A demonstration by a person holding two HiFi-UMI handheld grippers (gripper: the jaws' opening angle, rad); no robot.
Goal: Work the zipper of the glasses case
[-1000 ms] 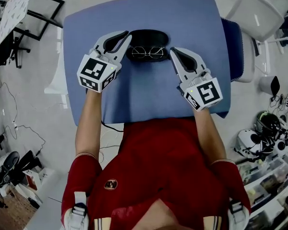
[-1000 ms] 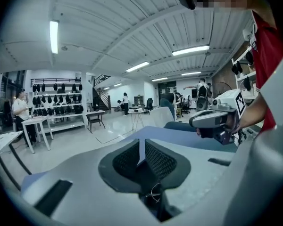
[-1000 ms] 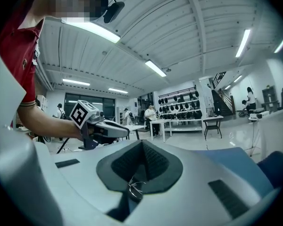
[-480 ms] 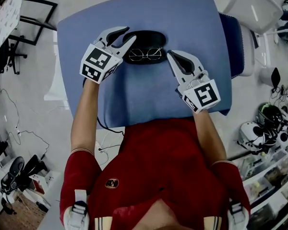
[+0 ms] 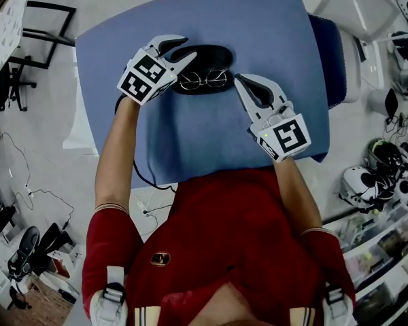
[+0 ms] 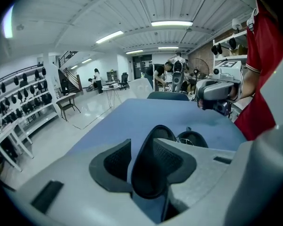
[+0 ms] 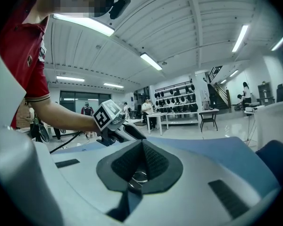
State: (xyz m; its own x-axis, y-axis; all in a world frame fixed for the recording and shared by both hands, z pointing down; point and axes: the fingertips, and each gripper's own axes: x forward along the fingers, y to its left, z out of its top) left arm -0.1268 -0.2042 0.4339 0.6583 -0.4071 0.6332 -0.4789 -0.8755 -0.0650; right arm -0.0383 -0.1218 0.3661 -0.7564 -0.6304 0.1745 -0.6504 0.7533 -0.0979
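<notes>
Black glasses case [image 5: 205, 51] lies mid-tabletop [image 5: 272, 26], long axis running left to right before the person, glasses [image 5: 204, 80] just on its near side. At the case's left end the left claw [image 5: 184, 49] is nearest, jaws half parted, just opening, gripping nothing. Off the case's right end, the right claw [image 5: 238, 79] is closed, empty.

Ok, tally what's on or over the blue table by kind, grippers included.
glasses case: 1
glasses: 1
grippers: 2 (left gripper, right gripper)
Total: 4
</notes>
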